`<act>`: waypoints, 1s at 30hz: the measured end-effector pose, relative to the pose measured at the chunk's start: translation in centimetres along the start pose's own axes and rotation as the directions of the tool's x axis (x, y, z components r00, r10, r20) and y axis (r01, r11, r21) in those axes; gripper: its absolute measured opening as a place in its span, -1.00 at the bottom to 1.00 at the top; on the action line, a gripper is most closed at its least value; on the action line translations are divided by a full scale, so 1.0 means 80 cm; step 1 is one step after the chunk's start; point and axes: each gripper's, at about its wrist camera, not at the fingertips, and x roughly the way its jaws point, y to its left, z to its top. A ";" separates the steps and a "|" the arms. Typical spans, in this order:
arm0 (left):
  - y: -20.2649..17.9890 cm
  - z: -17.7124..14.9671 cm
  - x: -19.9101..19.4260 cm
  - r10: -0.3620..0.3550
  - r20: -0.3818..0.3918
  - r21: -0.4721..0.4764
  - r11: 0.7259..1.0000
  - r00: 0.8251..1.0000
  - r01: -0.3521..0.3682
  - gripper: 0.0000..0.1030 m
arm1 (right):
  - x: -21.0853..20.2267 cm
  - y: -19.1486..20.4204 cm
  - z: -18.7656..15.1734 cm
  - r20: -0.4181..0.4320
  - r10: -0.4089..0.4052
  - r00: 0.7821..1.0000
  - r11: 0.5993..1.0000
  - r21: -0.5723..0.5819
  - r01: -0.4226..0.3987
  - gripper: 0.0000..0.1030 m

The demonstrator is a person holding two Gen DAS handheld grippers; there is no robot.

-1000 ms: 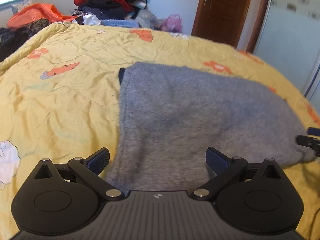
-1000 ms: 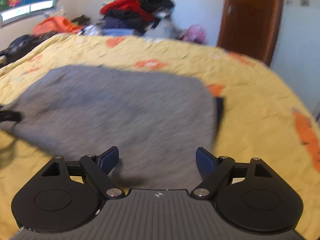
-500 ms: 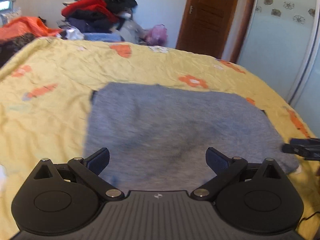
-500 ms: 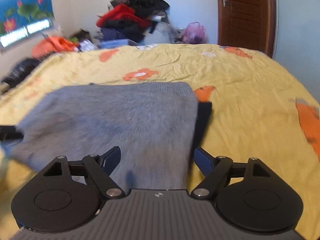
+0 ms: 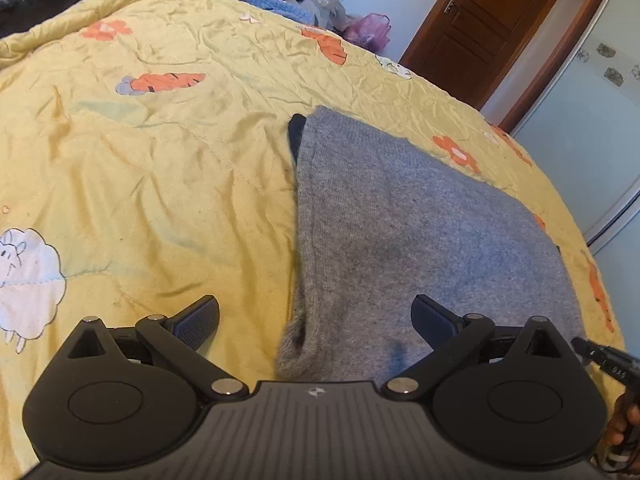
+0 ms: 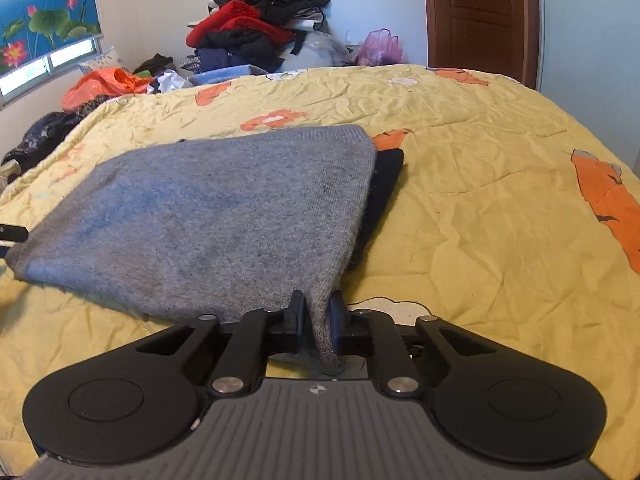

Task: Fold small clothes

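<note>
A grey knit garment [image 5: 420, 232] lies folded flat on the yellow bedspread [image 5: 160, 168], with a dark piece [image 5: 297, 132] peeking out at its far left corner. My left gripper [image 5: 316, 320] is open, its jaws wide apart around the garment's near left corner. In the right wrist view the same garment [image 6: 224, 216] spreads to the left, with the dark piece [image 6: 386, 180] under its right edge. My right gripper [image 6: 318, 316] is shut on the garment's near right corner, which bunches between the jaws. The right gripper's tip [image 5: 600, 356] shows at the left view's right edge.
A pile of clothes [image 6: 256, 32] is heaped at the far side of the bed, with an orange bag [image 6: 104, 84] to its left. A brown door [image 6: 480, 16] stands behind the bed. A pale wardrobe panel [image 5: 592, 120] is on the right.
My right gripper has shut on the garment's near right corner; it was open before. My left gripper has shifted to the garment's near left corner and stays open.
</note>
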 end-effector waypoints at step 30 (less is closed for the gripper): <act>0.029 0.048 0.001 -0.201 -0.180 -0.075 0.979 0.963 0.190 -0.89 | -0.045 -0.004 0.033 0.137 0.139 0.981 0.990 0.014 -0.143 -0.76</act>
